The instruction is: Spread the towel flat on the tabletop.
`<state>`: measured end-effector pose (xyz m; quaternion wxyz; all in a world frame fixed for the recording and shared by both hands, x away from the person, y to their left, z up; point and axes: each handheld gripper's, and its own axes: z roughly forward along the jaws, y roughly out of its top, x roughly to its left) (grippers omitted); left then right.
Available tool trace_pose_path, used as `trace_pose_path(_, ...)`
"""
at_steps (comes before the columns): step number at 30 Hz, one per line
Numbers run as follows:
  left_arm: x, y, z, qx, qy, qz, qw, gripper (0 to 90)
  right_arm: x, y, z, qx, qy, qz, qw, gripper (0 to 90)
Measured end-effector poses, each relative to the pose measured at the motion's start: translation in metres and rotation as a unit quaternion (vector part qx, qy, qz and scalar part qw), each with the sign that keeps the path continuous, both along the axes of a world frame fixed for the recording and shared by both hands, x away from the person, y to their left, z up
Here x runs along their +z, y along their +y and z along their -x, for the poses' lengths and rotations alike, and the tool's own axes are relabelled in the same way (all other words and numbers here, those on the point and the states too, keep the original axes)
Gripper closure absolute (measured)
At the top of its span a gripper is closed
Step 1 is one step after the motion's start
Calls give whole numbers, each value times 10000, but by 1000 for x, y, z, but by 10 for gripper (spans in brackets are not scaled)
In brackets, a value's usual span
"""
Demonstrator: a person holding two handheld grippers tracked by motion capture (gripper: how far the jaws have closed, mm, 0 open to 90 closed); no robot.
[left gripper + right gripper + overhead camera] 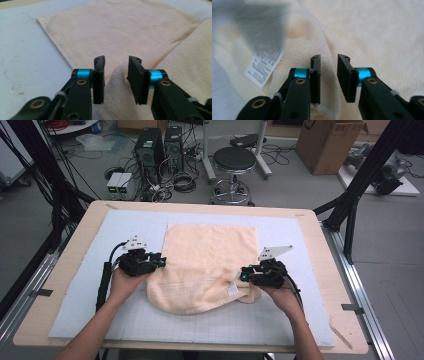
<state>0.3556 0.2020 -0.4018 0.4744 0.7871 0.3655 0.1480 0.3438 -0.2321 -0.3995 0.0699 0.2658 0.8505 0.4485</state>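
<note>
A peach towel (205, 260) lies on the pale mat, its near part folded up into a rounded bunch. My left gripper (162, 261) sits at the towel's left edge. In the left gripper view the jaws (116, 75) stand apart, and a raised fold of towel (120, 75) lies in the gap with neither pad pressing on it. My right gripper (241, 274) is at the bunch's right end. Its jaws (328, 75) are apart over the cloth, with a white care label (263, 67) just to their left.
A pale gridded mat (100, 270) covers the wooden table (65, 265). Beyond the far edge stand a black stool (234, 160), computer towers (150, 150) with cables, and a cardboard box (327, 145). Black frame posts (350, 205) rise at the right.
</note>
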Motion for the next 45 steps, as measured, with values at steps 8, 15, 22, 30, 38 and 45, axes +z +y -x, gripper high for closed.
trace_pose_path(8, 15, 7, 44, -506, -217, 84, 9984, 564, 18, -6, 38, 321, -427, -116, 9985, 646)
trace_pose_path(15, -8, 8, 85, -915, -137, -14, 9957, 546, 17, 0, 73, 749, -746, -220, 9942, 623)
trace_pose_path(22, -34, 4, 93, -1251, 308, -367, 9910, 510, -3, 17, 82, 1133, -603, 153, 9916, 595)
trace_pose_path(30, -42, -5, 84, -1216, 299, -575, 9905, 542, -27, 36, 56, 967, -730, 927, 9883, 643)
trace_pose_path(38, -38, -9, 85, -1081, 63, -691, 9917, 800, -26, 33, 52, 915, -698, 831, 9899, 835)
trace_pose_path(45, -10, 11, 110, -1077, -348, -306, 9931, 835, -6, 26, 80, 1100, -663, 261, 9914, 839)
